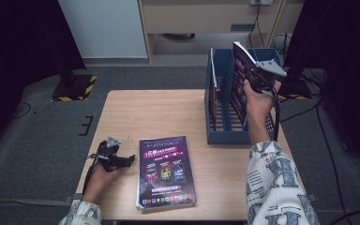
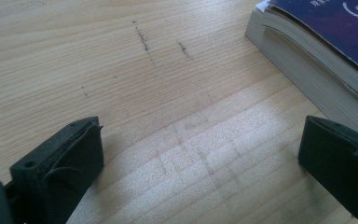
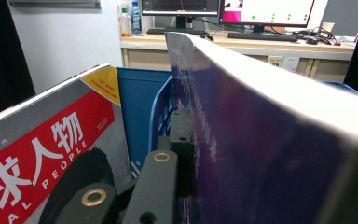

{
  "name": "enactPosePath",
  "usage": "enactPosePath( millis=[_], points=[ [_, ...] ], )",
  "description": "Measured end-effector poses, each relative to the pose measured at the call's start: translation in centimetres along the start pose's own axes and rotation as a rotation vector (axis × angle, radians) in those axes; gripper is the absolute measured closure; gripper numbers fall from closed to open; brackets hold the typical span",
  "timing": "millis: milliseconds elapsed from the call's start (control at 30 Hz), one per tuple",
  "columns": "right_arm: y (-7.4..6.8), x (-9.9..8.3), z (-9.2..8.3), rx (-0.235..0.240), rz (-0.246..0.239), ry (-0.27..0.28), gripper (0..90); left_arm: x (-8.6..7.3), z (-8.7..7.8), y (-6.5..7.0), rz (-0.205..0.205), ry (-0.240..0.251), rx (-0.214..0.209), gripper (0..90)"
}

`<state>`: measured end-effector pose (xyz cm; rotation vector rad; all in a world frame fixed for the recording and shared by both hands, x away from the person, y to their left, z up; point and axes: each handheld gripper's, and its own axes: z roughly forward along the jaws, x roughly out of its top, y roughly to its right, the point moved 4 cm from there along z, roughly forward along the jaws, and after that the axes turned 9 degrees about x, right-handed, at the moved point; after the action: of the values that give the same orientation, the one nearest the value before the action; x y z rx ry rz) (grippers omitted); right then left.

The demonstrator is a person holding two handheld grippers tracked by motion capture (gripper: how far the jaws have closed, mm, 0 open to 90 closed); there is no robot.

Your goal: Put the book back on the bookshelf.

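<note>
A thick purple book [image 1: 240, 75] [image 3: 261, 140] is held upright over the blue file holder [image 1: 225, 136] [image 3: 137, 98] at the table's far right, with my right gripper [image 1: 255, 72] [image 3: 200, 154] shut on its edge. One black jaw presses the cover; the other is hidden behind the book. A second purple book [image 1: 165, 171] [image 2: 317, 51] lies flat near the front edge. To its left my left gripper [image 1: 130, 159] [image 2: 200, 172] rests low on the wood, open, with nothing between its jaws.
A red and grey magazine [image 1: 211, 93] [image 3: 51, 140] stands in the holder's left part. The wooden table [image 1: 159, 112] [image 2: 121, 70] has bare surface at its middle and left. Beyond it are a desk with monitors [image 3: 223, 9] and dark stands on the floor.
</note>
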<state>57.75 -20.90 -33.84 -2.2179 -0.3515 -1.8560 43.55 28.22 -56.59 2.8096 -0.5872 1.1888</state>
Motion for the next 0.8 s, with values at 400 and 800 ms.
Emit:
enactPosePath(
  millis=[400,800],
  points=[
    [0.5,-1.5,0.5,-0.018,0.027,0.005,82.5,0.0,0.0,0.0,0.002,-0.001,0.000,0.0],
    [0.4,-2.3,1.0,-0.027,0.020,0.014,82.5,0.0,0.0,0.0,0.000,0.000,0.001,0.0]
  ],
)
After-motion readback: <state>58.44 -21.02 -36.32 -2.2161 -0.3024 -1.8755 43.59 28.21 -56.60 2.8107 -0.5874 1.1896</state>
